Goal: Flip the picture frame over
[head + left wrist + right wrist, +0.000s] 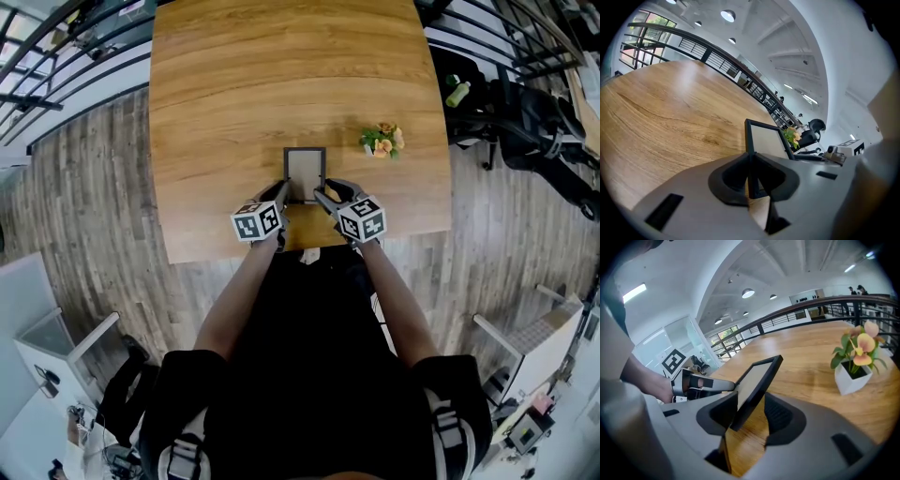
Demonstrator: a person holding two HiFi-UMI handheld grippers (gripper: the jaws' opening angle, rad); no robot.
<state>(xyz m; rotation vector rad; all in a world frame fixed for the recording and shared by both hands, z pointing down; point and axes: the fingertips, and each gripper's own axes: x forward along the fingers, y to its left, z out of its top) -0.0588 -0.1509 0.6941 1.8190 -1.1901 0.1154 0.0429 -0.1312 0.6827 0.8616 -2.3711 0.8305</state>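
By the near edge of the table (225, 103), your left gripper (281, 194) pinches the picture frame (305, 172) on its left side. Your right gripper (326, 195) gapes around the right side, seemingly without contact.

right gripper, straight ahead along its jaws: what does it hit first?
The picture frame: its tilted edge already sits between the open jaws of the right gripper, so it would slide deeper onto it. Past that, probably the table top; depth is unclear.

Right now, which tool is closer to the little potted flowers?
Right. The right tool is at the right edge of the picture frame, with the potted flowers beyond it on that side. The left tool grips the frame's left edge, farther away.
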